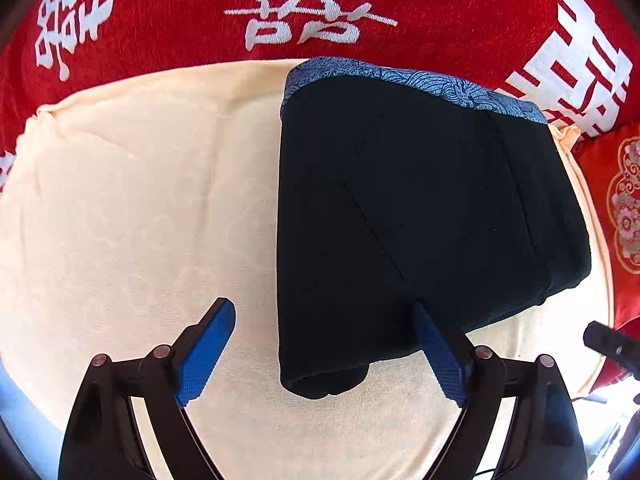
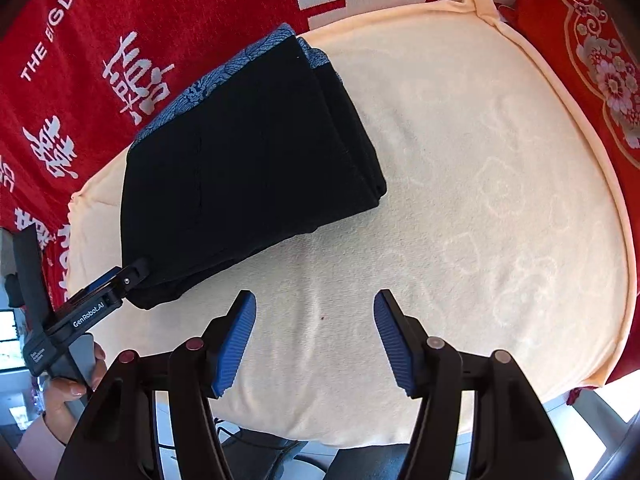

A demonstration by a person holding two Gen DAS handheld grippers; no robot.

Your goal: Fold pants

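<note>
— Both grippers: is anything being gripped?
— Nothing; left gripper [image 1: 324,350] and right gripper [image 2: 314,342] are being held released beside the folded black pants [image 1: 420,216], lying on the cream cushion [image 1: 140,200].

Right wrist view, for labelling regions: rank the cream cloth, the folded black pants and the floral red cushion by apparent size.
1. cream cloth
2. folded black pants
3. floral red cushion, though the frame edge cuts it off

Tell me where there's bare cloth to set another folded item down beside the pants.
The cream cloth lies bare from the folded black pants across to its piped edge by the red floral cushion, under the open right gripper. Another bare stretch lies on the pants' other side. It is crowded where the open left gripper straddles the pants' near corner.
</note>
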